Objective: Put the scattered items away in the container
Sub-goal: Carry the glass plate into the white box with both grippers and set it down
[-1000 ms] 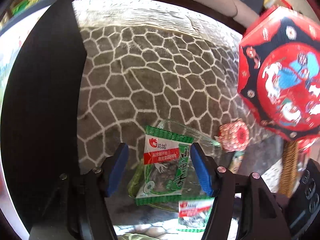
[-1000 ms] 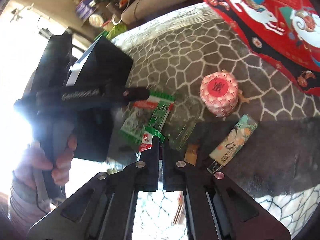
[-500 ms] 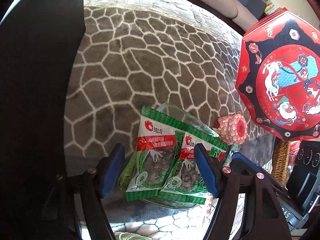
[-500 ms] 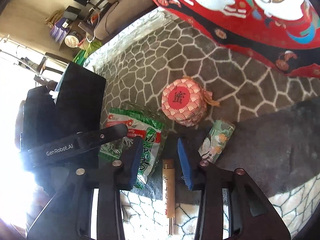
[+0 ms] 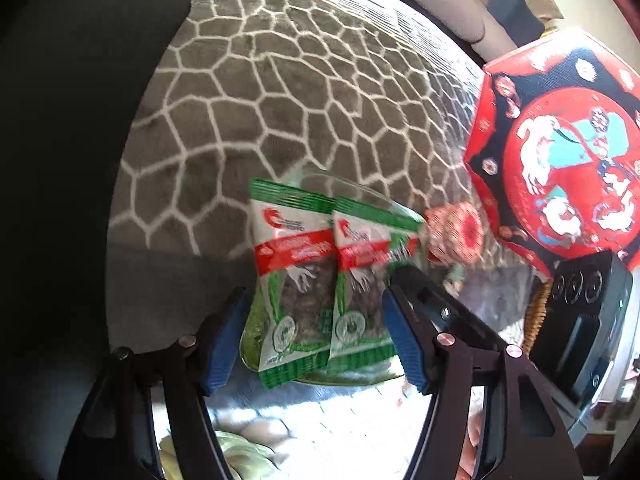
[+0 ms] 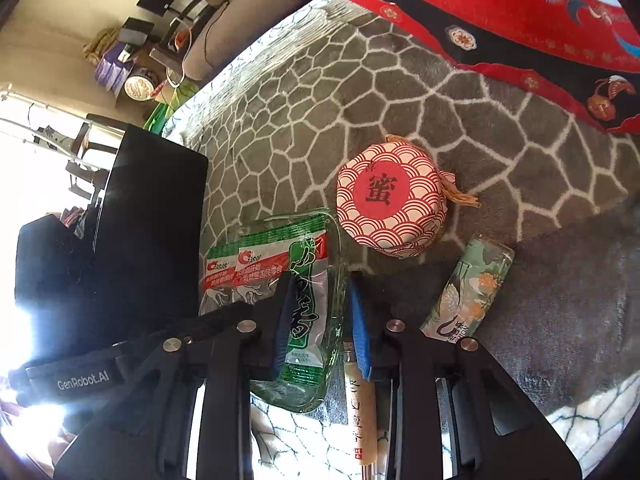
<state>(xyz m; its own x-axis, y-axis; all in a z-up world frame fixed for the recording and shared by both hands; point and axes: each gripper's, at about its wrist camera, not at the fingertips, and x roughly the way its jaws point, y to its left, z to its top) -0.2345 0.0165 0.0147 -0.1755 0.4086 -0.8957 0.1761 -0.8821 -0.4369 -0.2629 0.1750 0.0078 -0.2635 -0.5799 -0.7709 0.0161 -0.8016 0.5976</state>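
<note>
Two green-and-red snack packets (image 5: 296, 280) (image 5: 360, 292) lie side by side in a clear glass dish (image 5: 352, 378) on the grey patterned rug. My left gripper (image 5: 314, 336) straddles both packets from above; its blue pads stand at their outer edges and its jaws are closing. My right gripper (image 6: 320, 320) is closing too. One pad is over a packet (image 6: 304, 300), the other just outside the dish rim (image 6: 338, 240), with a visible gap. A round red-and-white wrapped parcel (image 6: 390, 210) and a teal crane-print packet (image 6: 468, 288) lie beside the dish.
A paper chopstick sleeve (image 6: 360, 408) lies below the dish. A large red octagonal box (image 5: 560, 152) stands at the right, with a wicker basket (image 5: 536, 320) beneath it. A black box (image 6: 152, 220) borders the rug on the left. A sofa runs along the far edge.
The right gripper, shut on a second packet a second ago, brought it to the dish and let go. That packet now lies beside the first. The left gripper sank closer over them.
</note>
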